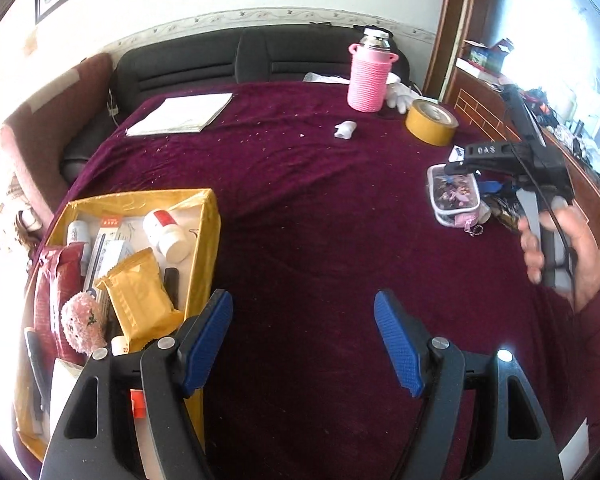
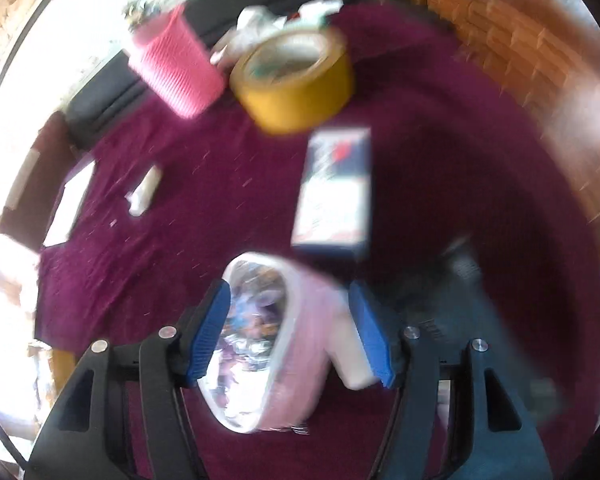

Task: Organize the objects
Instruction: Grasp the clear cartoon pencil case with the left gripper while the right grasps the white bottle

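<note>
Most of the small things already lie in the yellow box (image 1: 210,216), which sits at your 9 o'clock on the maroon-covered counter (image 1: 300,200). Inside it you can count a white bottle (image 1: 168,234), a yellow packet (image 1: 140,296), a red packet (image 1: 56,280), a pink fuzzy ball (image 1: 82,322) and a few slim cartons. That part of the job looks done.

Your left hand-held gripper (image 1: 304,340) is spread wide and holds nothing; it hangs over bare cloth just right of the box.

Your right hand-held gripper (image 2: 290,332) has the pink pouch (image 2: 260,344) between its blue pads (image 2: 212,332). The right wrist view is smeared by motion, so you cannot tell for sure whether the pads press the pouch or only straddle it, though they sit close against both its sides. From the left wrist view the pouch (image 1: 456,196) is at 3 o'clock, near the counter edge, with the gripper over it and a dark clutter of keys or cords just beside it.

Several things are left, by the look of it: the pouch itself, a blue and white carton (image 2: 336,188) at 12 o'clock from the right gripper, the yellow tape roll (image 1: 431,122) beyond it, a crumpled white scrap (image 1: 345,130) and the white notepad (image 1: 180,114) at 11 o'clock. The pink-sleeved flask (image 1: 368,76) stands upright at the far edge and may be too big for the box.

Judging from this, you are somewhat past halfway, and the pouch looks like the next thing to carry across to 9 o'clock.
</note>
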`<state>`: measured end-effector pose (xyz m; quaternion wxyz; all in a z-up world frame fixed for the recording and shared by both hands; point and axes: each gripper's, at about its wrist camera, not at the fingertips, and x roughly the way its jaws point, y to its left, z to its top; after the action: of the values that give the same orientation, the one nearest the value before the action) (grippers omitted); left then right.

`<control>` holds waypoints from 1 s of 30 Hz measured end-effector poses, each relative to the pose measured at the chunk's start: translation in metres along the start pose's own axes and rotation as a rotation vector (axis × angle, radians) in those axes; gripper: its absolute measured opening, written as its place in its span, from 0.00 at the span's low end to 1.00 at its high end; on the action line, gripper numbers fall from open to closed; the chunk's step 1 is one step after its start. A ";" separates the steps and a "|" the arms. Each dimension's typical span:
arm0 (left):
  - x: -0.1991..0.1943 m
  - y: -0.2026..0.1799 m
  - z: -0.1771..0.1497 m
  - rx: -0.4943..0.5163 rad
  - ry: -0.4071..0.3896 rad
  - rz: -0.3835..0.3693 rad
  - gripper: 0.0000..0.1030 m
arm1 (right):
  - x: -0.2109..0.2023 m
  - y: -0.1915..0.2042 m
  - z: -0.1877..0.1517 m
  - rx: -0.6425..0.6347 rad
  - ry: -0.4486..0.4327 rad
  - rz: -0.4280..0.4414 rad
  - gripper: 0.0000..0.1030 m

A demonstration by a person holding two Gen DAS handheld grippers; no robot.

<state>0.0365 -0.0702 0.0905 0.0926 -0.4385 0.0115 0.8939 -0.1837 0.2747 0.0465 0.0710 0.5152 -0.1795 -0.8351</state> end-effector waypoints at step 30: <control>0.042 -0.014 0.027 -0.029 0.014 -0.064 0.66 | 0.043 0.044 0.002 0.231 0.064 0.016 0.56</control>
<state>-0.0072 -0.0470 0.0747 0.1148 -0.4463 -0.0148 0.8873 -0.2077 0.2213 0.0275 0.0237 0.5450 -0.2762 -0.7913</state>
